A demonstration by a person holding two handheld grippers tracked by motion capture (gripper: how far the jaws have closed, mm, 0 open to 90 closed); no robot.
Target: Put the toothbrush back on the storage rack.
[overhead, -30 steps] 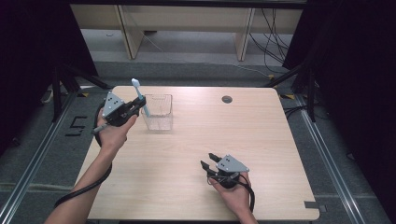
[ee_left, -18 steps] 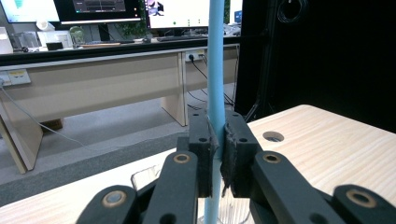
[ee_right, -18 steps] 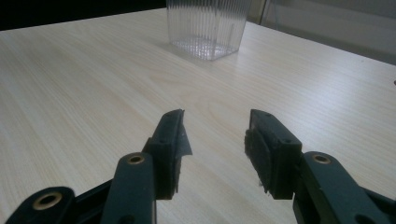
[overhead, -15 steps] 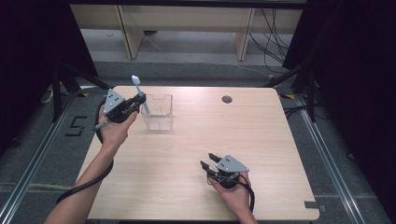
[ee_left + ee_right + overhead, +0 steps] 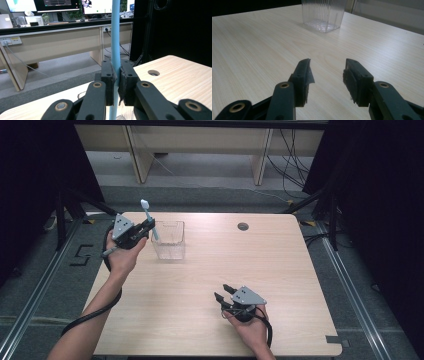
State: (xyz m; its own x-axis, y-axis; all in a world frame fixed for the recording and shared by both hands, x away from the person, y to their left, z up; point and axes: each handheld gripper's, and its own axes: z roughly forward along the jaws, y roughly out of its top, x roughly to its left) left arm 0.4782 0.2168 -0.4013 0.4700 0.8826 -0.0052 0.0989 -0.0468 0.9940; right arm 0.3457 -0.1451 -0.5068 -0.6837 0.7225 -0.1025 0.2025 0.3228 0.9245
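Observation:
A light blue toothbrush (image 5: pixel 148 219) stands nearly upright, its brush head up, clamped in my left gripper (image 5: pixel 148 227) at the table's far left. In the left gripper view its blue handle (image 5: pixel 115 37) runs straight up between the shut jaws. A clear ribbed plastic cup (image 5: pixel 169 240) stands just right of that gripper, and the toothbrush's lower end hangs by the cup's left rim. My right gripper (image 5: pixel 223 292) rests low near the table's front, open with nothing between its fingers; the cup (image 5: pixel 323 14) shows far ahead of it.
The light wooden table (image 5: pixel 280 265) has a round cable hole (image 5: pixel 243 226) near its far edge. Desks with monitors (image 5: pixel 57 5) stand beyond the table. Black frame legs and cables lie on the floor at both sides.
My left gripper has lifted and shifted slightly right with the toothbrush, bringing it closer to the cup's left rim. The right gripper has stayed still.

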